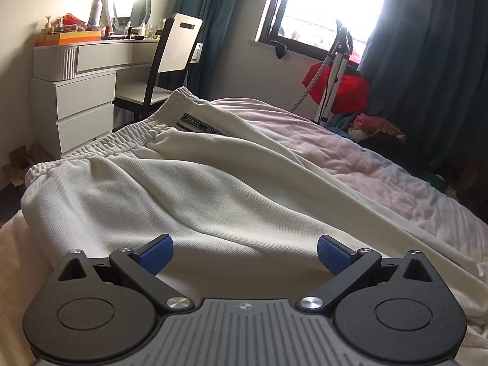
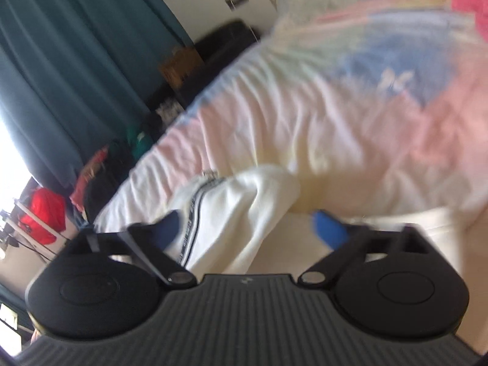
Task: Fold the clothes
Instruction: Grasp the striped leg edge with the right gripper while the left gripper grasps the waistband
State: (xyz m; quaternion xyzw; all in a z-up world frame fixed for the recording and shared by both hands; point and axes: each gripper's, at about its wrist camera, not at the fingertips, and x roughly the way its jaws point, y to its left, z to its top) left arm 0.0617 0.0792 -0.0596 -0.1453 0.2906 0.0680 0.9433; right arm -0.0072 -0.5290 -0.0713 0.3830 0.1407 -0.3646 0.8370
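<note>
Two blue pads of the left gripper stand wide apart in the left wrist view, holding nothing, low over a pair of cream sweatpants. The pants lie spread on the bed, their elastic waistband toward a white dresser and a chair; a window with dark teal curtains is beyond. In the blurred right wrist view, the right gripper is also spread wide with nothing clamped, and a striped leg of the sweatpants runs between its fingers across the pastel bedcover. Whether the cloth touches the pads cannot be told.
</note>
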